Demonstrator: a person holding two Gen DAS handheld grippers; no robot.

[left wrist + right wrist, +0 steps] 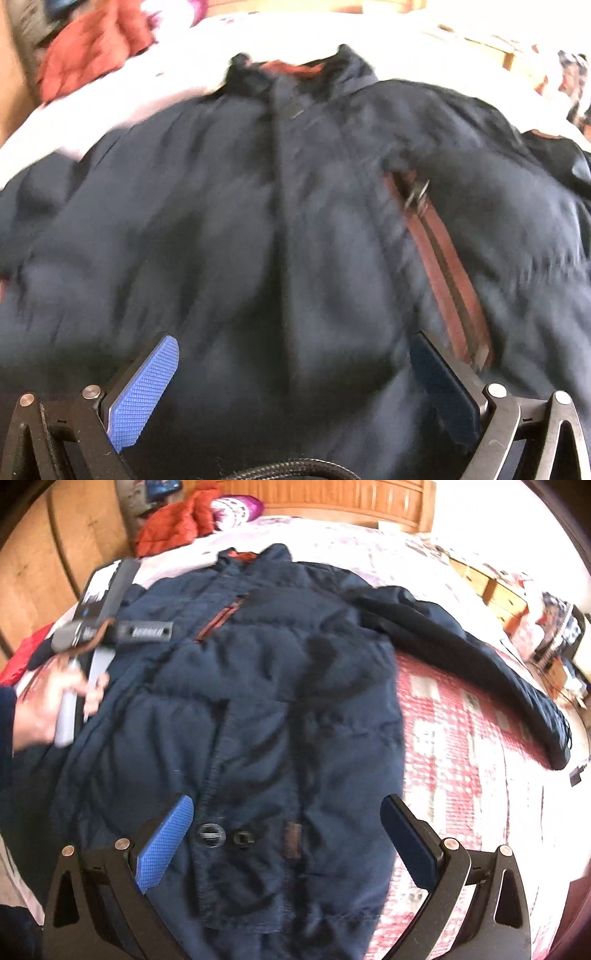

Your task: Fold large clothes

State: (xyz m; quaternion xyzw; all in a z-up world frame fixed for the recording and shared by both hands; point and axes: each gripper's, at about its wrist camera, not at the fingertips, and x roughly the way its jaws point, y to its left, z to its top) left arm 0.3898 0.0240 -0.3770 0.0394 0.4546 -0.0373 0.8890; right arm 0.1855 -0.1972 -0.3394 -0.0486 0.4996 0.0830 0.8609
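Note:
A large navy padded jacket (258, 701) lies flat, front up, on a bed, collar at the far end. Its right sleeve (480, 657) stretches out to the right across the bedspread. A brown-trimmed chest pocket zip (443, 266) shows in the left wrist view, where the jacket (221, 221) fills the frame. My left gripper (293, 362) is open and empty, low over the jacket's chest. It also shows in the right wrist view (110, 627), held by a hand over the jacket's left side. My right gripper (286, 823) is open and empty above the jacket's hem.
The bed has a red and white checked bedspread (461, 738). An orange-red garment (170, 520) and a purple-white pillow (236, 509) lie at the far left by the wooden headboard (351, 502). Cluttered wooden furniture (554, 635) stands to the right.

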